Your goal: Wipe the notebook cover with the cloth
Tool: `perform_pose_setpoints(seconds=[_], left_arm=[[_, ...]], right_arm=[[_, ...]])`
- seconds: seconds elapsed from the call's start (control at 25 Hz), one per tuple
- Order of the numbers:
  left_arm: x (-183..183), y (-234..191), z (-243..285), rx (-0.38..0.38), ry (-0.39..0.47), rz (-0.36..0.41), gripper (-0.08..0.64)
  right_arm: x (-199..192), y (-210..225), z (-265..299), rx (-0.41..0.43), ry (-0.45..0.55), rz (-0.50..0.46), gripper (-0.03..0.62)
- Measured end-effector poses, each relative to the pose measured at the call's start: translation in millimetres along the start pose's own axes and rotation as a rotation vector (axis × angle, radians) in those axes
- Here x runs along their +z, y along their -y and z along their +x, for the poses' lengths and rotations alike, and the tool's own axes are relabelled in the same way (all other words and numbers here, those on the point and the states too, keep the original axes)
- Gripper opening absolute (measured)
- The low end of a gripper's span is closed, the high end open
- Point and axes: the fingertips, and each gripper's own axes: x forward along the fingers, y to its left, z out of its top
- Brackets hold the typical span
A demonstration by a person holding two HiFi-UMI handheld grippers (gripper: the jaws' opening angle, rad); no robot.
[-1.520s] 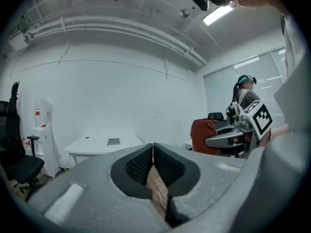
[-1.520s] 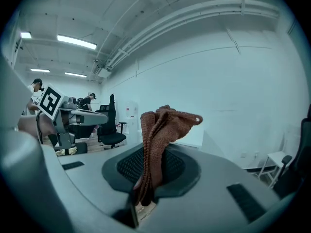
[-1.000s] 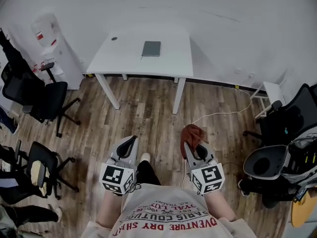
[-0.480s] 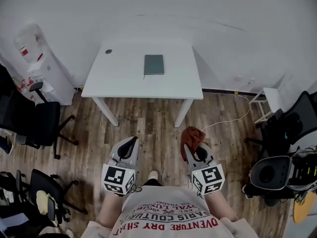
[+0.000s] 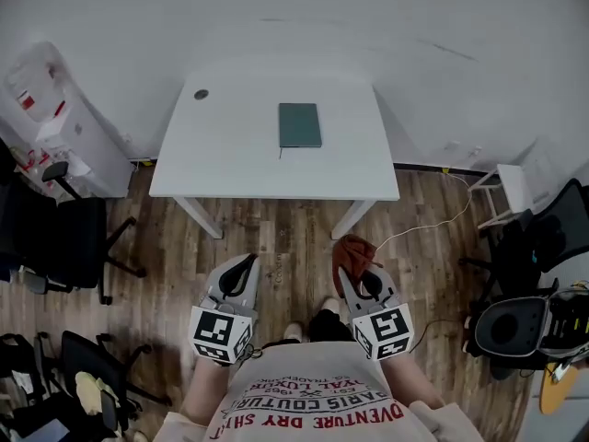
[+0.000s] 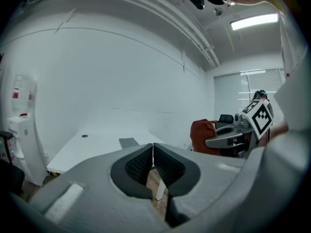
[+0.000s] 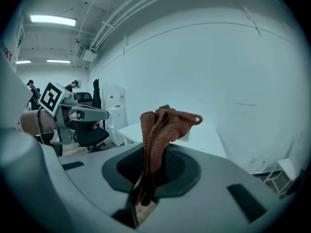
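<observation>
The notebook (image 5: 300, 124) lies closed and flat, dark green cover up, on the white tabletop (image 5: 230, 150). It sits a little right of the middle and nearer the wall side than the front edge. Both claws are well apart from it, held low over the wooden floor (image 5: 276, 233) in front of the tabletop, close to the person's body.

The left claw (image 5: 245, 263) has its jaws pressed together, the ribbed pads meeting with nothing between them. The right claw (image 5: 350, 270) is clamped on the cloth (image 5: 353, 250), a rust-brown knitted piece. In the right gripper view most of it bunches up above the jaw tips, and a narrow strand runs down between the pads. The two claws are side by side and level with each other, pointing toward the tabletop.

A small dark round spot (image 5: 201, 94) sits near the far-left corner of the tabletop, well apart from the notebook. A white water dispenser (image 5: 41, 109) stands against the wall to the left. A black office chair (image 5: 64, 238) stands in front of it. A white cable (image 5: 428, 221) trails across the floor beside the tabletop's right leg.
</observation>
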Motion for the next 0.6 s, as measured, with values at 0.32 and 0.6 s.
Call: perform_pose_setpoints(seconds=[0.32,0.6], left_arm=[[6.8,-54.1,69.8,0.07,-0.014,-0.007,0.012],[35.8,-100.0,175.6,0.136,-0.032,-0.015,0.012]], right_arm=[[20.5,49.3,89.3,0.056,0.021,0.017,0.071],[55.7,140.8,184.4,0.097,0.048,0.058,0.071]])
